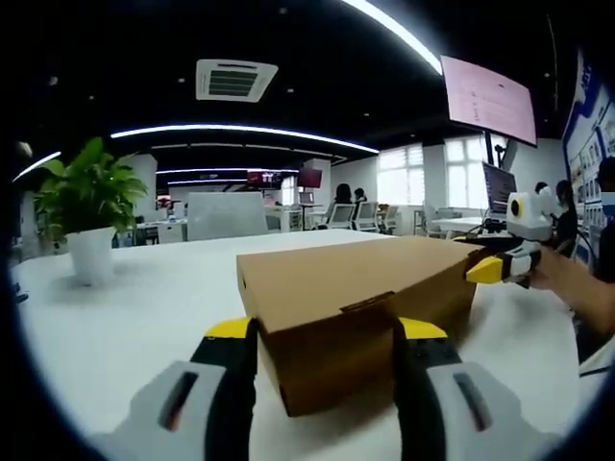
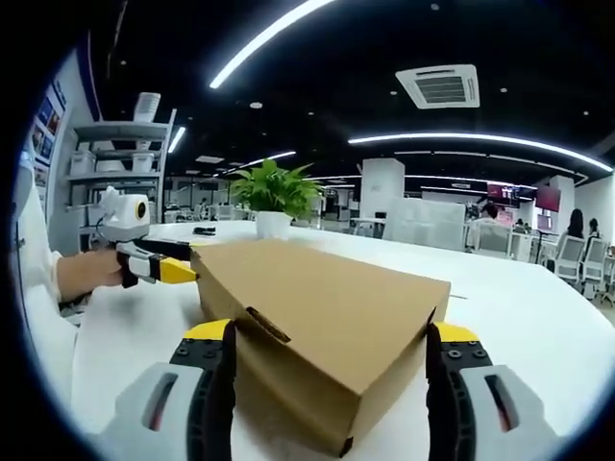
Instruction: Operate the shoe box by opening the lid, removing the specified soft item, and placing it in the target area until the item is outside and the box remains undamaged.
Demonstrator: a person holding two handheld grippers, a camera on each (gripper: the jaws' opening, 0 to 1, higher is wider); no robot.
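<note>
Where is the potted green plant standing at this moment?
The potted green plant in its white pot stands on the white table, at the left in the left gripper view, beyond the closed brown cardboard shoe box; in the right gripper view it stands behind the box.

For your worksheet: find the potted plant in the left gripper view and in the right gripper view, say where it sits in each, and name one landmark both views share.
Left gripper view: the potted plant stands at the left, on the white table, left of the shoe box.
Right gripper view: it stands upper centre, behind the box's far end.
Shared landmark: the closed cardboard shoe box.
</note>
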